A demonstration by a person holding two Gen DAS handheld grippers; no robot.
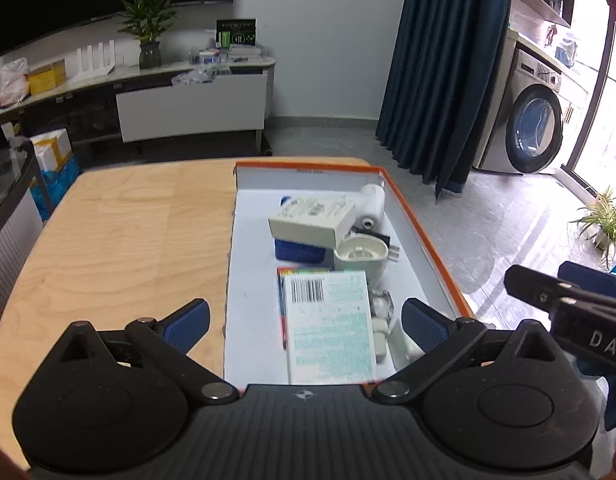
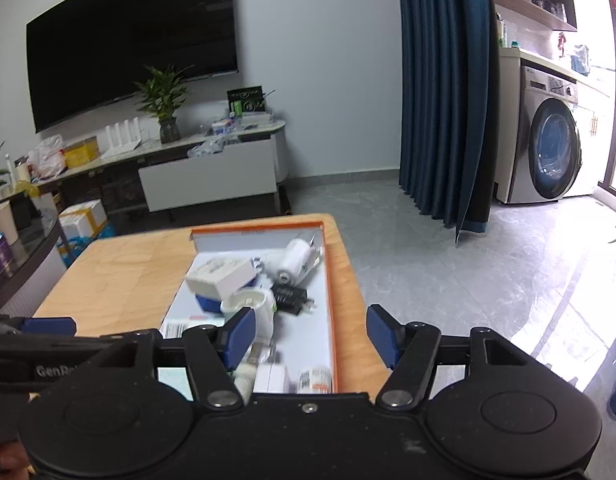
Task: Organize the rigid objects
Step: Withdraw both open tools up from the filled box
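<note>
I hold both grippers above the near end of the orange-rimmed tray (image 1: 424, 232), which sits along the right edge of the wooden tabletop (image 1: 127, 232). My left gripper (image 1: 305, 322) stands spread wide with nothing between its blue pads. My right gripper (image 2: 310, 334) is also parted and empty. Inside the tray: a barcoded box (image 1: 330, 324) at the near end, a white carton (image 1: 310, 220) resting on a blue item (image 1: 297, 252), a white bottle (image 2: 295, 264) by the far right corner, and a black plug adapter (image 2: 289, 298).
</note>
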